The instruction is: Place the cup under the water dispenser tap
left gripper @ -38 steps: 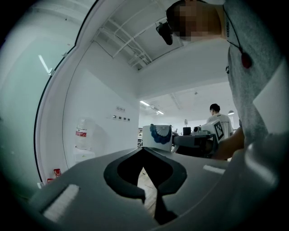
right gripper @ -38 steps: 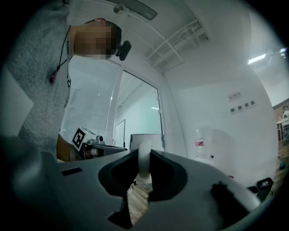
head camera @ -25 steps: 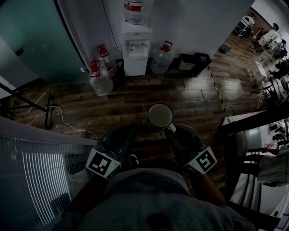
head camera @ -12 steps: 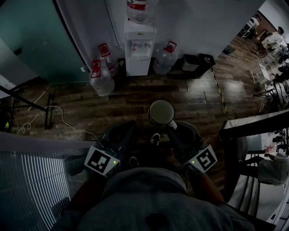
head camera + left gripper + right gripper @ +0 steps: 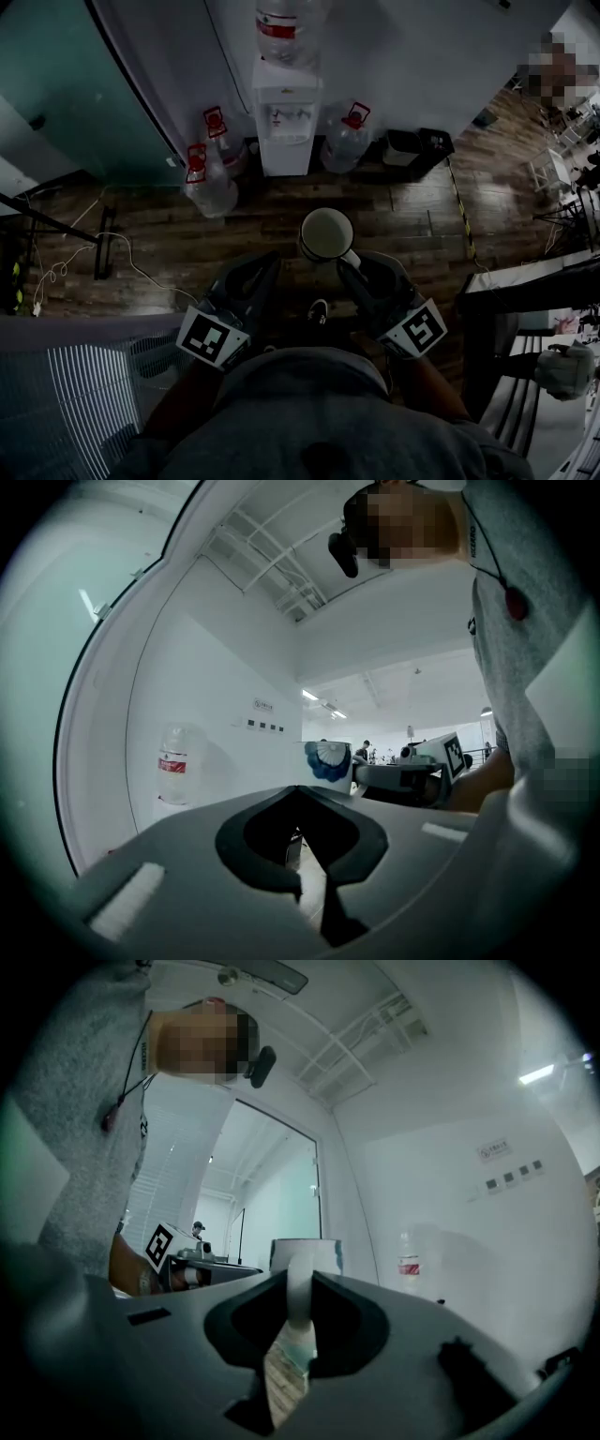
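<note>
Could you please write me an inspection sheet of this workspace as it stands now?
Surface: dark wooden floor.
Job's things: cup carried in the air, not yet at the dispenser, which stands at the wall with a bottle on top.
Clutter: three jugs on the floor beside the dispenser; two bins to its right.
Grippers: right gripper shut on the cup's handle; left gripper shut, empty.
Cables: white cable loose on the floor at left.
Surroundings: glass wall at left; striped tape on the floor at right.
</note>
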